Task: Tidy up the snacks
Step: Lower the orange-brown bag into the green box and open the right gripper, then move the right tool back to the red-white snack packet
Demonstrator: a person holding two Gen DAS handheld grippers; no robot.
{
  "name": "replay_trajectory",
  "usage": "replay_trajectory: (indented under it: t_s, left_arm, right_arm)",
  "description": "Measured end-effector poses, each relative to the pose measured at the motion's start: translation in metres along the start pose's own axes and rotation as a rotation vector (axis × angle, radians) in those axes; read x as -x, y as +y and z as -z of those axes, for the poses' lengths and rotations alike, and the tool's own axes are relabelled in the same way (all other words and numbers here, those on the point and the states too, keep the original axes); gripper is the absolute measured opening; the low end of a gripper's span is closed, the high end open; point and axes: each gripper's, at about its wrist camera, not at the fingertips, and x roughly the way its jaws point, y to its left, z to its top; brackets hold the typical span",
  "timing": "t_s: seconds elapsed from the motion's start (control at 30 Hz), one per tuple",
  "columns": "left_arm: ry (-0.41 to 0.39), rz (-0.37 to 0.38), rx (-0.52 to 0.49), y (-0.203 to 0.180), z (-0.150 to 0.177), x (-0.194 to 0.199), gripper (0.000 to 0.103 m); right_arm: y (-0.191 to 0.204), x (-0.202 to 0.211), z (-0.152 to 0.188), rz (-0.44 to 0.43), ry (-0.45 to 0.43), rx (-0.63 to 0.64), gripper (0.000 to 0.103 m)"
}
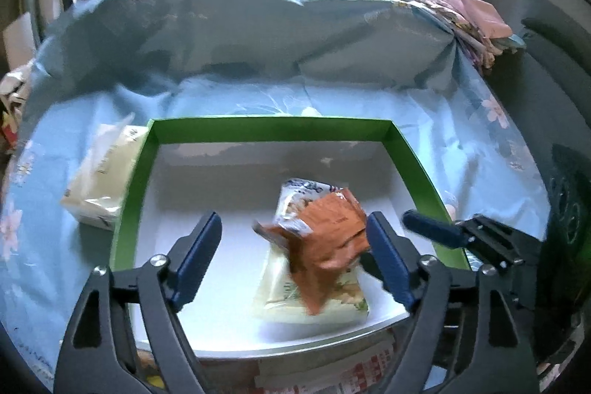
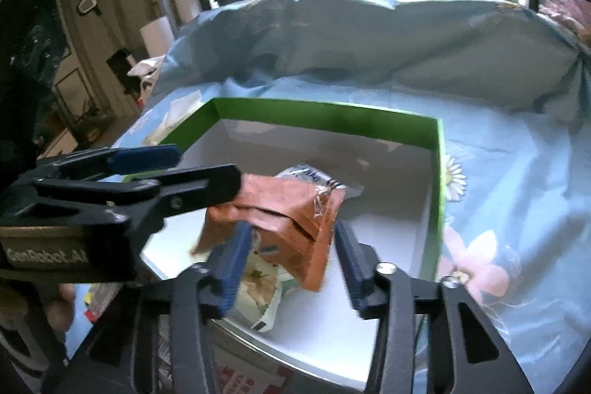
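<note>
Between the blue pads of your left tongs (image 1: 293, 259) an orange snack packet (image 1: 325, 242) hangs blurred above the white floor of the green-walled box (image 1: 273, 130). Your left tongs stand wide and released: the left pad is well clear of the packet, while the right pad sits just beside its edge, and you cannot tell whether they touch. Your right tongs (image 2: 291, 264) are also released, their pads either side of the same orange packet (image 2: 291, 228) with a gap showing on the right. In the right wrist view, the left tongs' black finger (image 2: 199, 187) reaches in from the left and meets the packet's upper corner.

Under the orange packet, 2 pale snack packets lie in the box: a cream one (image 1: 280, 298) nearest your tongs and a white printed one (image 1: 299, 198) beyond it. Outside the box, left of your left tongs, a cream packet (image 1: 99, 180) rests on the blue floral sheet (image 1: 480, 150).
</note>
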Motion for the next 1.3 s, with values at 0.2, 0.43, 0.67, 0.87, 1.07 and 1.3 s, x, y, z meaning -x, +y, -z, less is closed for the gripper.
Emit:
replay_trajectory:
  t_s: [0.2,0.43,0.67,0.87,1.07,1.3]
  left_arm:
    - [-0.078,-0.105,-0.006,0.001,0.006,0.026,0.101]
    - [-0.141,-0.235,-0.014,0.001,0.019,0.051,0.103]
    - [-0.153,-0.277,-0.013,0.0,0.039,0.069,0.103]
    - [-0.128,-0.295,-0.008,0.001,0.06,0.08,0.103]
    - [-0.111,-0.302,-0.005,0.002,0.08,0.092,0.103]
    - [-0.095,-0.303,0.02,0.006,0.102,0.108,0.103]
  right_arm:
    - [0.006,0.022,0.0,0.085,-0.064,0.018,0.069]
    - [0.022,0.04,0.001,0.141,-0.108,0.045,0.076]
    - [0.039,0.052,0.013,0.103,-0.113,0.045,0.08]
    - [0.048,0.062,0.034,0.052,-0.086,0.016,0.08]
    - [0.048,0.072,0.055,0.007,-0.07,-0.044,0.08]
    - [0.051,0.08,0.077,-0.009,-0.054,-0.083,0.08]
